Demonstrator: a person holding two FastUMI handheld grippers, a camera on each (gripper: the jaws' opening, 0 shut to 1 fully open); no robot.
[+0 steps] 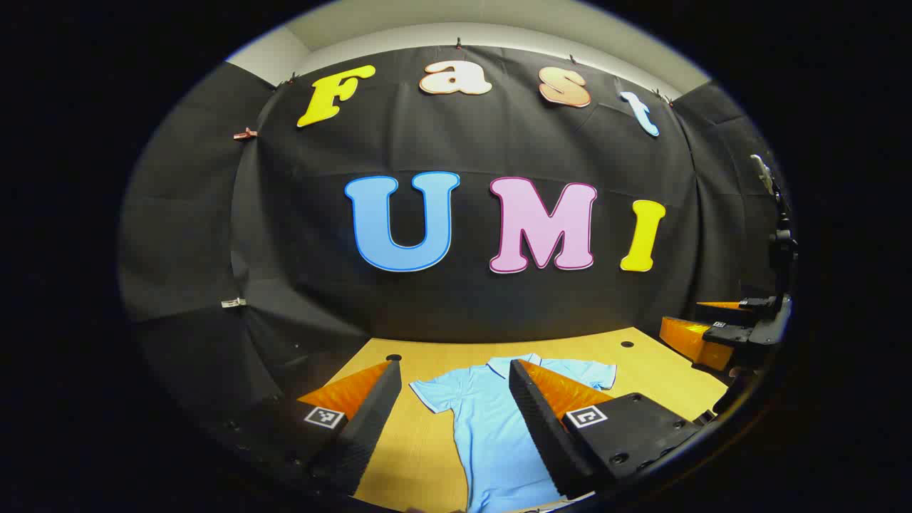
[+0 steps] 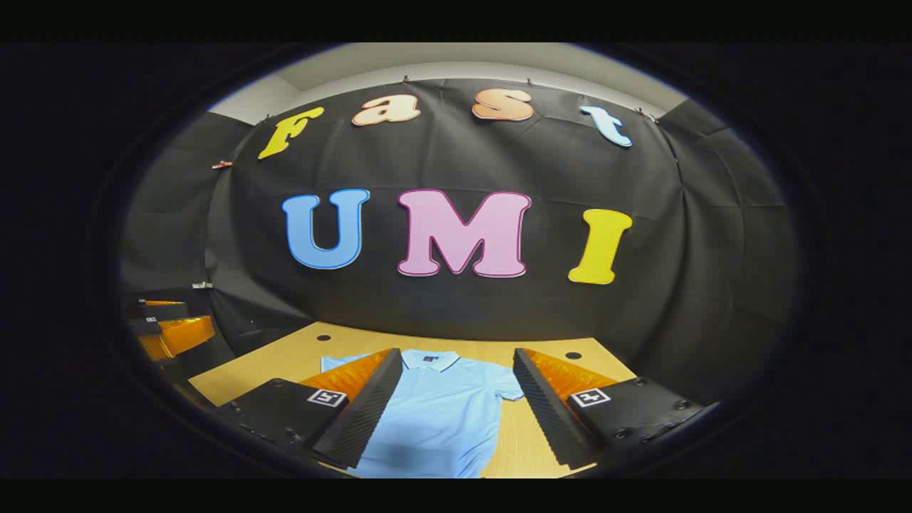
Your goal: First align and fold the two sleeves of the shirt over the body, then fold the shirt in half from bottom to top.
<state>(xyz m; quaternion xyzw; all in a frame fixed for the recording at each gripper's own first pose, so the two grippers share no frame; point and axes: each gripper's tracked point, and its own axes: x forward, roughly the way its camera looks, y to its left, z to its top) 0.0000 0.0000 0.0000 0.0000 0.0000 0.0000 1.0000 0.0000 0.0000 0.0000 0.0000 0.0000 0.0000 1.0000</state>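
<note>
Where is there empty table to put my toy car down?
Bare wooden table shows left of the light blue polo shirt, and a strip right of it. There is also room past the collar by the black cloth wall. The shirt covers the middle.

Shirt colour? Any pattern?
Plain light blue shirt, with thin dark edging on the collar and sleeve cuffs. Shows best in the right gripper view.

The hem of the light blue short-sleeved polo shirt (image 1: 491,434) is cut off at the bottom edge. One sleeve is hidden behind the right tongs' (image 2: 456,402) finger in the right gripper view.
</note>
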